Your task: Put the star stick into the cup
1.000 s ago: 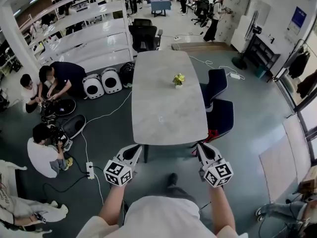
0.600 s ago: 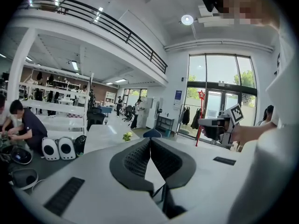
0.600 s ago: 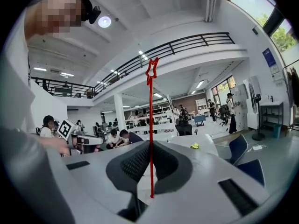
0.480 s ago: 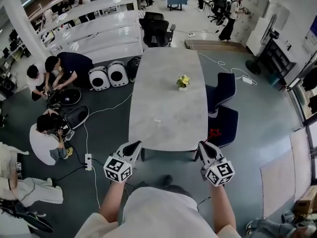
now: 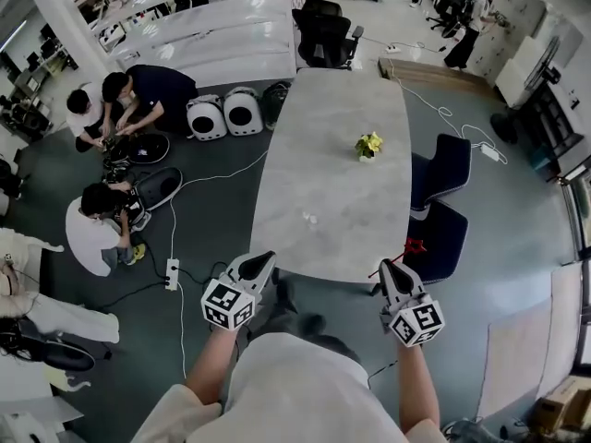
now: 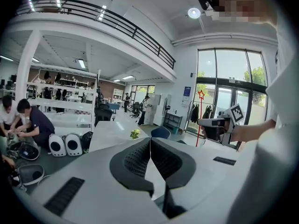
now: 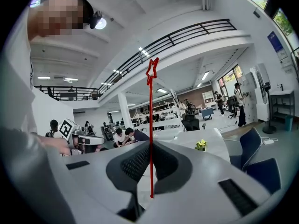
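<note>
My right gripper (image 5: 385, 268) is shut on a thin red star stick (image 7: 151, 125), which rises upright between the jaws to its star tip (image 7: 152, 71). The left gripper view also shows that stick (image 6: 199, 120) above my right gripper (image 6: 216, 126). My left gripper (image 5: 261, 259) is shut with nothing in it. Both hang in front of the near end of a long grey table (image 5: 332, 183). On the table stand a small pot of yellow flowers (image 5: 368, 144) and a tiny white item (image 5: 309, 217). I cannot make out a cup for certain.
Two dark blue chairs (image 5: 441, 172) stand along the table's right side and black chairs (image 5: 325, 30) at its far end. People sit on the floor at the left (image 5: 97, 238), among cables, a power strip (image 5: 172, 273) and white carriers (image 5: 224, 113).
The head view has swung, so the table sits further right and a little larger. Both grippers keep the same pose before my body, the right one still shut on the stick.
</note>
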Demonstrator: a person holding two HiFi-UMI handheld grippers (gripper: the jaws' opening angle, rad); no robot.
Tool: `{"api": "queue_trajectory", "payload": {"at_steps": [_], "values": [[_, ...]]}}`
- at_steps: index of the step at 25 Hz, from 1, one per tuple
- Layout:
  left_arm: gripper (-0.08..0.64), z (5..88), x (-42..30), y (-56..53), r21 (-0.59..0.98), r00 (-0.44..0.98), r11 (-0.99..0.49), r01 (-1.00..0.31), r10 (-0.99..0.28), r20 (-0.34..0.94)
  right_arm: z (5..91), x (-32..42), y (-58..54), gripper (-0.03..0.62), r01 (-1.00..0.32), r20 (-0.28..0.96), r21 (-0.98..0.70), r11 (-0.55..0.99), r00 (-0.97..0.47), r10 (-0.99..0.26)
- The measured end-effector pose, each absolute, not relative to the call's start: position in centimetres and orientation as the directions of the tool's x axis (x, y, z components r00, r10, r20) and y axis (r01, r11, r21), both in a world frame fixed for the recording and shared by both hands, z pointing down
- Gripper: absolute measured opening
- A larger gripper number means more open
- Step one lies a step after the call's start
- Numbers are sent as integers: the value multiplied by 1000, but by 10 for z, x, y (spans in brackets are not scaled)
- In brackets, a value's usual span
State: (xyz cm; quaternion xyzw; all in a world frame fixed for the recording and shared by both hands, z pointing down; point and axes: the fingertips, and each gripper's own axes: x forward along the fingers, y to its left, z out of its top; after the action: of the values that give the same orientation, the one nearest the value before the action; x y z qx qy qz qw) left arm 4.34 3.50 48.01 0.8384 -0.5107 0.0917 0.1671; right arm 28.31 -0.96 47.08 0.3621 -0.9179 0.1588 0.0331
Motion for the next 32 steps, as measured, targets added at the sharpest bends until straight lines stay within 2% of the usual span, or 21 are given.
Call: {"api": "queue_trajectory", "payload": {"at_steps": [12,19,32], "values": [[21,538,-44,-99,269,506,-432,-861,-784,360,533,182,-125,14,-685,254,-315,656,-727,-637],[21,591,-74,-174,312,576,-486,-817,-716,394,583,122,-201,14,-714,301,-321,622,-699,-648],[21,661,-110,-236,362,647,-537,-762,-622,440,667,65,-279,14,-743,395,-363,562,-669,-630]]}}
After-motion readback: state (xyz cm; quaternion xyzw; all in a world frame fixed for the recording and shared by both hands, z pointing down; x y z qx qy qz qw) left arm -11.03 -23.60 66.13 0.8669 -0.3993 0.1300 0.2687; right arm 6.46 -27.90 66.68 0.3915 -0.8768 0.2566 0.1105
